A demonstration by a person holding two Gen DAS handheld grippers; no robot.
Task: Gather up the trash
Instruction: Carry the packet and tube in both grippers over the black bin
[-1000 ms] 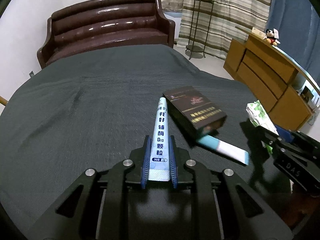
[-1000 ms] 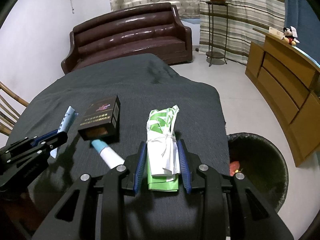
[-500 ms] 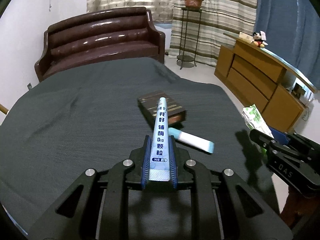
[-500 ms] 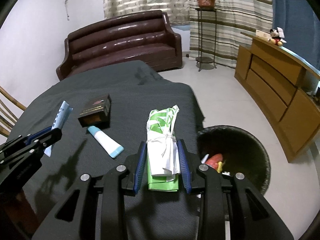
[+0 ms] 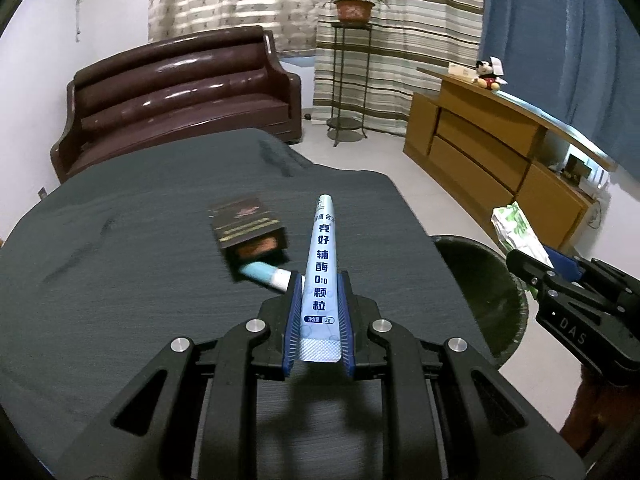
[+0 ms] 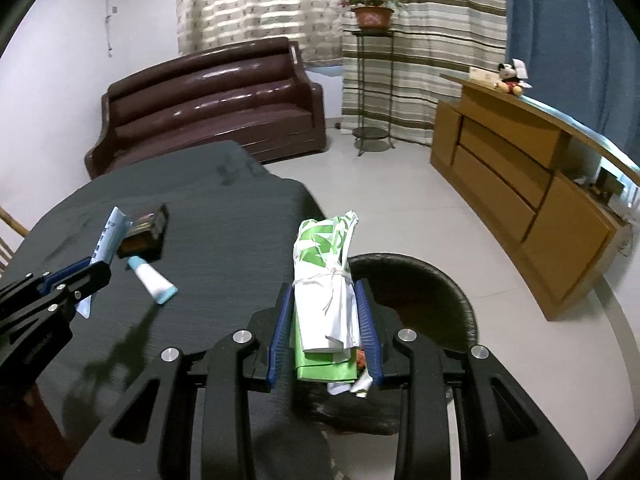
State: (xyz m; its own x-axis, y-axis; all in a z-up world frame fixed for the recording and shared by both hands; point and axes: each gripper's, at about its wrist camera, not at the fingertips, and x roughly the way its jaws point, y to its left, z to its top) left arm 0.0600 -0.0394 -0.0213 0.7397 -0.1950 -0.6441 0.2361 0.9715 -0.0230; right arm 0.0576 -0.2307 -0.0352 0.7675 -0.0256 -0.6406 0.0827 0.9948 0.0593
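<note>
Trash is in both your grippers: your left gripper [image 5: 318, 320] is pinched tight on a thin blue sachet [image 5: 321, 272], and your right gripper [image 6: 324, 320] is clamped on a knotted green-and-white bag [image 6: 325, 280]. The bin [image 6: 424, 280] sits on the floor at about 1 o'clock of the right gripper, its near rim under the bag's tail. Let go too soon and the bag, which overhangs the table [image 6: 224, 240] edge, could catch the rim and fall to the floor. The sachet is light and is over the cloth; released there, it lands back on the table. The box [image 5: 248, 226] and tube [image 5: 264, 275], at 11 o'clock of the left gripper, are yet to be collected.
</note>
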